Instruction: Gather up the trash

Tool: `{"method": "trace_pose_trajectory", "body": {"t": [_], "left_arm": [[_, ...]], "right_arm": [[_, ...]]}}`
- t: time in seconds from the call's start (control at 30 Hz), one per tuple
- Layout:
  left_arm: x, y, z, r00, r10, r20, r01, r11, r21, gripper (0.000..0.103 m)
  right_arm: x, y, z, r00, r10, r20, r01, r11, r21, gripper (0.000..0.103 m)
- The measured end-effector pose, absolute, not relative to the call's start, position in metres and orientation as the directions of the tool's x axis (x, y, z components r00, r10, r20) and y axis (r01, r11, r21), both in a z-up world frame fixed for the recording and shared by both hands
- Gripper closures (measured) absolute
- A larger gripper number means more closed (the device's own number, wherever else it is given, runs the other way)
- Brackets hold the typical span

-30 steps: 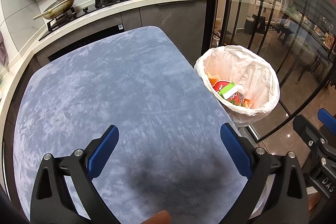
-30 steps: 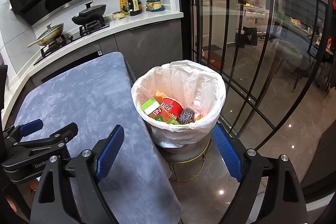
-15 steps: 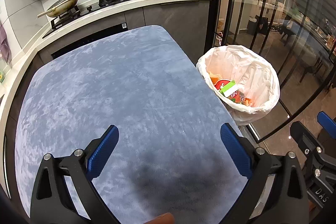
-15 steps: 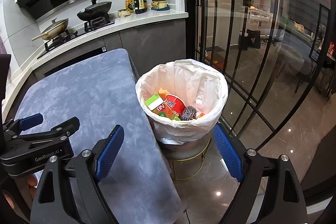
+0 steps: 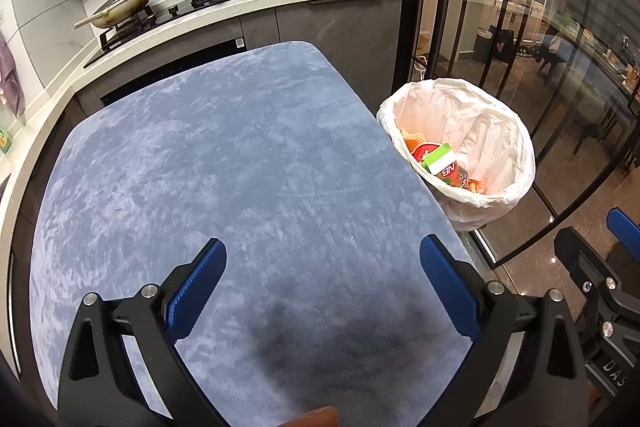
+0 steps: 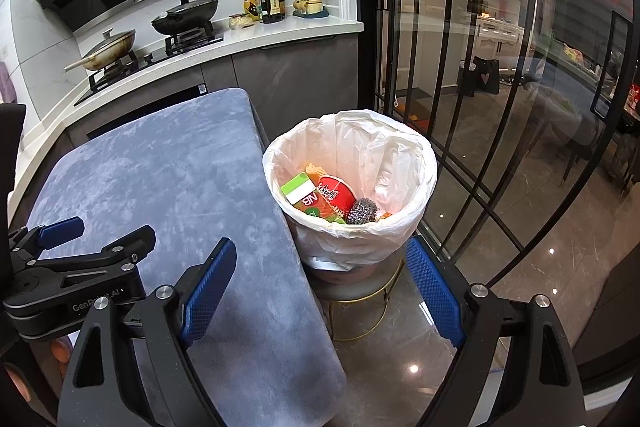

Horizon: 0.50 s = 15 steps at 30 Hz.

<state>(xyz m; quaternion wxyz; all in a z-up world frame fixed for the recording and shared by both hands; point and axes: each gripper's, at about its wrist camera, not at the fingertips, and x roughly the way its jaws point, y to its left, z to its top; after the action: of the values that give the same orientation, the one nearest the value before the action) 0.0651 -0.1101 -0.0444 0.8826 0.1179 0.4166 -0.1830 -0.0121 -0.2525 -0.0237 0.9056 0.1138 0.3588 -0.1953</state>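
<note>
Left gripper (image 5: pixel 320 267): I am holding it released, jaws spread wide with nothing between them, hovering over the near end of the bench.
Bench (image 5: pixel 224 155): it is wearing a blue-grey velvety cover and filling the view from 9 o'clock to 12 o'clock; the cover is lying bare.
Right gripper (image 6: pixel 320 271): I am holding it released too, blue pads wide apart, one pad sitting over the bench edge at 7 o'clock, the other over the floor at 5 o'clock.
Trash bin (image 6: pixel 416 155): it is standing just beside the bench's right edge, at 12 o'clock from my right gripper and 2 o'clock from my left, lined with a white bag.
Trash: a green and orange carton (image 6: pixel 310 197), a red cup (image 6: pixel 336 193) and a steel scourer (image 6: pixel 362 211) are lying together inside the bin.
Stove (image 6: pixel 148 51): two lidded pans are sitting on it at 10 o'clock.
Glass partition (image 6: pixel 500 99): it is running past the bin at 2 o'clock.
</note>
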Motion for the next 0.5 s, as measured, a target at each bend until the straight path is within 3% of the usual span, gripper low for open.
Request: {"method": "trace_pose_trajectory", "body": {"t": [0.5], "left_arm": [[0.06,-0.1107,-0.0451,0.579,-0.236,-0.78,0.43,0.902,0.046,0.01]], "right_arm": [[-0.0171,-0.2548,-0.0296,0.662,-0.272,-0.698,0.437,0.897,0.065,0.019]]}}
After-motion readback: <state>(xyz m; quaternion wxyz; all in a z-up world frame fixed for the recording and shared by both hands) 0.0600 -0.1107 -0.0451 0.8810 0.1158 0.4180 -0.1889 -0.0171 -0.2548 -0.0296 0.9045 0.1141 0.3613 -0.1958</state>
